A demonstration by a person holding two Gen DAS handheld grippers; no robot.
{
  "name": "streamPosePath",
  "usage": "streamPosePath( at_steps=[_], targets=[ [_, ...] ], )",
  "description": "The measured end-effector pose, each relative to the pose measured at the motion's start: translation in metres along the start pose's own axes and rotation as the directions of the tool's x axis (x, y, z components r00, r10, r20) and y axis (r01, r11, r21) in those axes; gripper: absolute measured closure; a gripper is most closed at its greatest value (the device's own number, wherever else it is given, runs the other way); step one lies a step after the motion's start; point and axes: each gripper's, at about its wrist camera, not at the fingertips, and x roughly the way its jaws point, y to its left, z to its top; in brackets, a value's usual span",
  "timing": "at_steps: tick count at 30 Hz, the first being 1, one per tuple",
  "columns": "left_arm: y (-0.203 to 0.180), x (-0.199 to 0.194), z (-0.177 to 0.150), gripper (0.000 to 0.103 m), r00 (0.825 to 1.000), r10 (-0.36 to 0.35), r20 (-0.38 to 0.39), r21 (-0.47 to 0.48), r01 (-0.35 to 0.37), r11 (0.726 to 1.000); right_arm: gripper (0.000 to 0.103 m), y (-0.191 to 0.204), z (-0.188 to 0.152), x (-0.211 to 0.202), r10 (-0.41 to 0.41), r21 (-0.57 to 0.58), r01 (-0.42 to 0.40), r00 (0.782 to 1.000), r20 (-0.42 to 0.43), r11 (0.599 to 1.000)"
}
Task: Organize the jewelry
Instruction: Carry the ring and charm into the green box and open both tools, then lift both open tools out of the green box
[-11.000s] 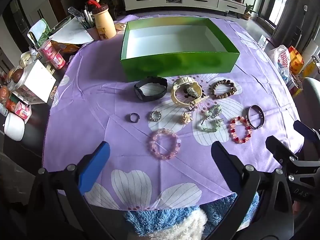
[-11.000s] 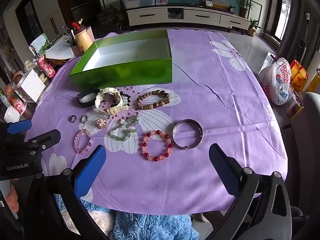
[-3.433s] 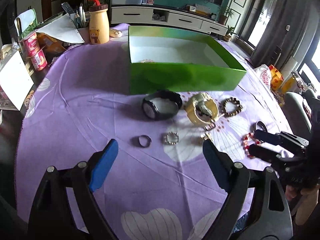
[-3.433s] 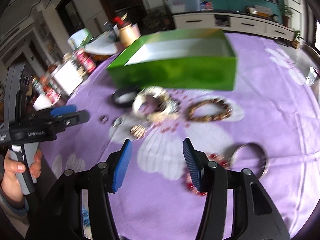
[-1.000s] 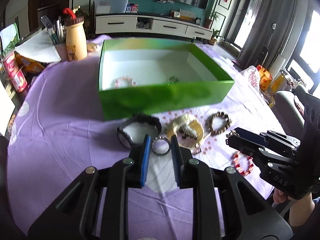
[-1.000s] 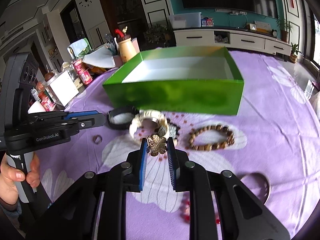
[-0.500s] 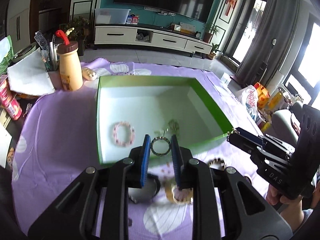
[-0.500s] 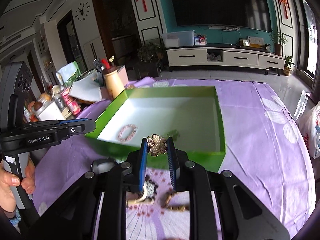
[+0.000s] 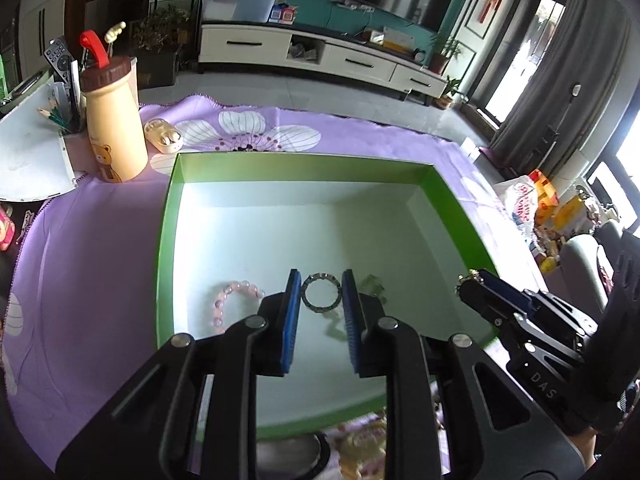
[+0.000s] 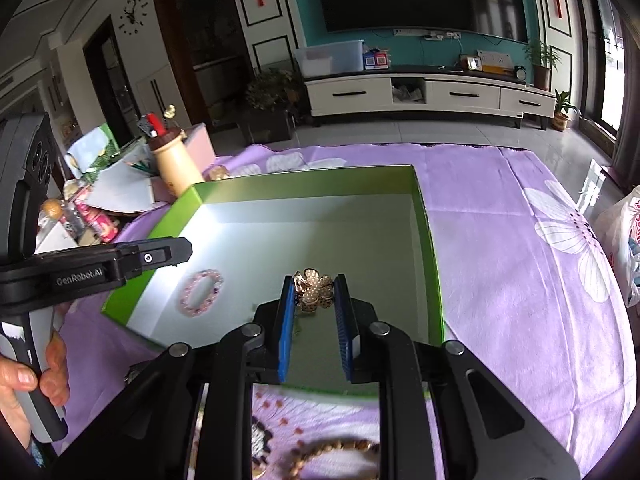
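the left gripper (image 9: 320,312) pinches a small sparkly silver ring (image 9: 320,292) over the open green cardboard box (image 9: 165,240), just inside its near wall. the right gripper (image 10: 314,316) pinches a gold flower brooch (image 10: 314,290) there too. a pink bead bracelet (image 9: 230,302) lies on the white floor, with lots of bare room behind.

Daylight enters from windows (image 9: 624,152) at right; glare on box floor (image 10: 208,220); fisheye bends edges; near items blurred.

Both claws, left (image 9: 320,296) with beaded ring (image 9: 320,293), right (image 10: 313,294) with flower brooch (image 10: 314,289), now over the green box (image 9: 166,216).
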Motion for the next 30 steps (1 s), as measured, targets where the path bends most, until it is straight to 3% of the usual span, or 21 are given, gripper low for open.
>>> streamPosePath(
  at_steps=[7,9,11,13,18,19,25,30],
  targets=[
    [0.006,0.015,0.008,0.082,0.999,0.033,-0.016,-0.027,-0.033,0.999,0.08,0.001,0.008,0.018,-0.033,-0.013,0.032,0.999,-0.024,0.999],
    [0.006,0.014,0.008,0.074,0.999,0.029,-0.014,-0.03,-0.029,0.999,0.075,0.002,0.008,0.017,-0.037,-0.016,0.037,0.999,-0.025,0.999],
    [0.004,0.01,0.007,0.051,0.999,0.041,-0.005,-0.028,-0.041,0.999,0.069,0.001,0.007,0.013,-0.04,-0.016,0.04,0.999,-0.018,0.999],
    [0.002,0.005,0.006,0.048,0.999,0.041,0.005,-0.022,-0.041,0.999,0.063,0.0,0.006,0.009,-0.04,-0.007,0.04,0.999,-0.011,0.999],
    [-0.006,-0.011,0.003,0.038,0.999,0.039,0.028,-0.005,-0.039,0.999,0.063,-0.001,0.002,-0.007,-0.031,0.007,0.031,0.999,0.007,0.999],
    [-0.007,-0.014,0.002,0.032,0.999,0.04,0.032,-0.003,-0.04,0.999,0.06,0.0,0.001,-0.01,-0.029,0.007,0.029,1.0,0.011,1.0],
    [-0.013,-0.046,-0.011,0.022,0.997,0.035,0.069,0.015,-0.036,0.999,0.045,0.003,-0.01,-0.039,-0.031,0.016,0.03,0.999,0.042,0.999],
    [-0.01,-0.08,-0.041,0.008,0.995,0.014,0.097,0.015,-0.016,1.0,0.031,0.005,-0.034,-0.07,-0.038,0.019,0.037,0.998,0.051,0.999]
  ],
)
